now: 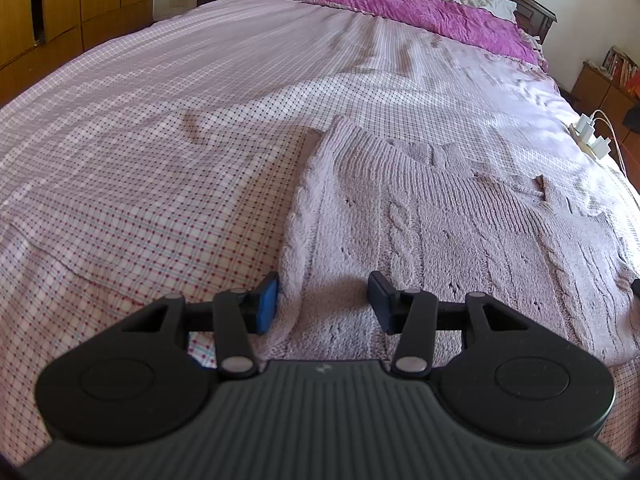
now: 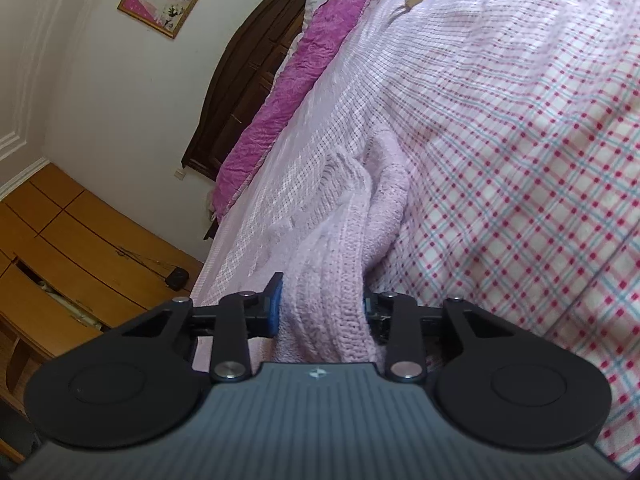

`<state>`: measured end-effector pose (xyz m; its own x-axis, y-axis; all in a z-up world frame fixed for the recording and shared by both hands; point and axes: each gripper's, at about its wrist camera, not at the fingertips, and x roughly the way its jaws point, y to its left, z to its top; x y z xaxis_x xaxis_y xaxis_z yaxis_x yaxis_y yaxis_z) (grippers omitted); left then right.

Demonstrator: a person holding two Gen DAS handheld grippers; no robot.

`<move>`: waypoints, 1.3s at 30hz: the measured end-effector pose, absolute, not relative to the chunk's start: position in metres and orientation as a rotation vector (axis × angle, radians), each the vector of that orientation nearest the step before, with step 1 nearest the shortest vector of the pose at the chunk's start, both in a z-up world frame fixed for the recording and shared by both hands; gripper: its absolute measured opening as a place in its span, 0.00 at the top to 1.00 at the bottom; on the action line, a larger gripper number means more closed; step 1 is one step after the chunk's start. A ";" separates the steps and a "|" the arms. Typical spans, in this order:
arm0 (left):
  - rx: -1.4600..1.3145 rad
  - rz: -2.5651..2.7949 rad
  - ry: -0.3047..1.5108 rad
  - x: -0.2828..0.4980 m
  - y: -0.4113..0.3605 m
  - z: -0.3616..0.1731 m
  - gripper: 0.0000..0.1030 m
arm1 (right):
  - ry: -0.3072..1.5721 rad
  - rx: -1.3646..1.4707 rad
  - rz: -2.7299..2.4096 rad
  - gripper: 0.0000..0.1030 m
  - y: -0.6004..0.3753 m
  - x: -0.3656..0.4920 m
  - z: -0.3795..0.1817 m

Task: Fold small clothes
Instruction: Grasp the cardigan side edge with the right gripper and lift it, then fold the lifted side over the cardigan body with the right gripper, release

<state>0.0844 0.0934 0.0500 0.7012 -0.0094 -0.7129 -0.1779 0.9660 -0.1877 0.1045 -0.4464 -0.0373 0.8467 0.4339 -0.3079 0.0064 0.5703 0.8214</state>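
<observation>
Lilac cable-knit wool is what both tools are working: the small sweater lies spread flat on the checked bedspread, near the bed's near edge and toward its right side, well short of the magenta quilt at the head end. The left gripper hovers over the sweater's near left edge with its jaws apart, one blue pad just beside the thick side fold and nothing pinched. The right gripper has a rolled band of the knit between its pads, which look pressed against it on both sides, so I judge it clamped on the sweater. To fold well, the left jaws should bite the whole edge thickness, not only the top layer, and both tools should lift level and together, since this loose, heavy knit will likely sag and stretch if one side leads
</observation>
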 end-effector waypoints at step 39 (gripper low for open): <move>-0.280 0.105 0.713 0.051 0.134 0.079 0.52 | 0.385 0.729 0.639 0.72 -0.293 0.116 0.110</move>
